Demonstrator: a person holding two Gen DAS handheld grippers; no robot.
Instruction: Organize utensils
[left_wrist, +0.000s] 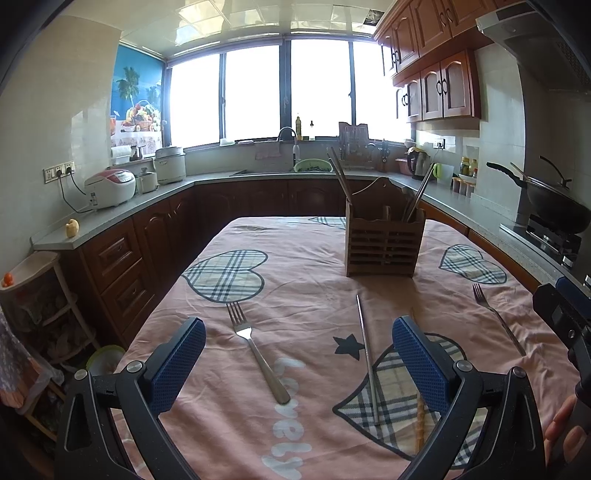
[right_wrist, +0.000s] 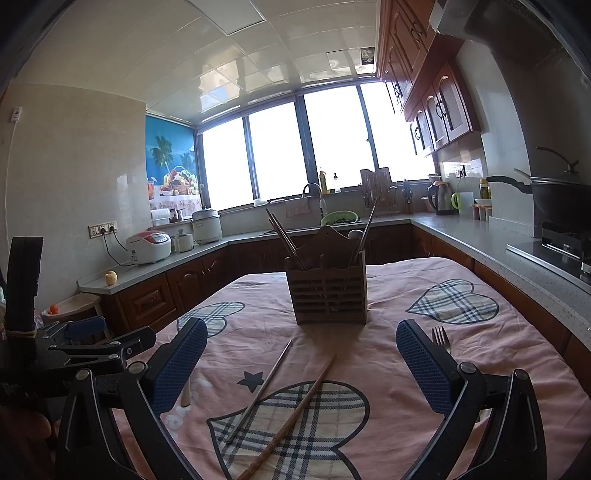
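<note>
A wooden slatted utensil holder (left_wrist: 384, 242) (right_wrist: 327, 297) stands upright on the pink cloth, with chopsticks leaning out of it. In the left wrist view a steel fork (left_wrist: 256, 349) lies between my fingers, a metal chopstick (left_wrist: 367, 358) lies right of it, and a wooden chopstick (left_wrist: 419, 424) shows partly behind my right finger. A second fork (left_wrist: 496, 317) (right_wrist: 442, 339) lies further right. The right wrist view shows the metal chopstick (right_wrist: 258, 393) and the wooden chopstick (right_wrist: 291, 417) side by side. My left gripper (left_wrist: 299, 363) and right gripper (right_wrist: 301, 367) are both open and hold nothing.
The table's pink cloth (left_wrist: 295, 280) has plaid hearts. Counters wrap around: rice cookers (left_wrist: 110, 186) left, sink (left_wrist: 288, 162) at the back, a wok (left_wrist: 554, 199) on the stove right. The other gripper (left_wrist: 565, 314) and a hand show at the right edge.
</note>
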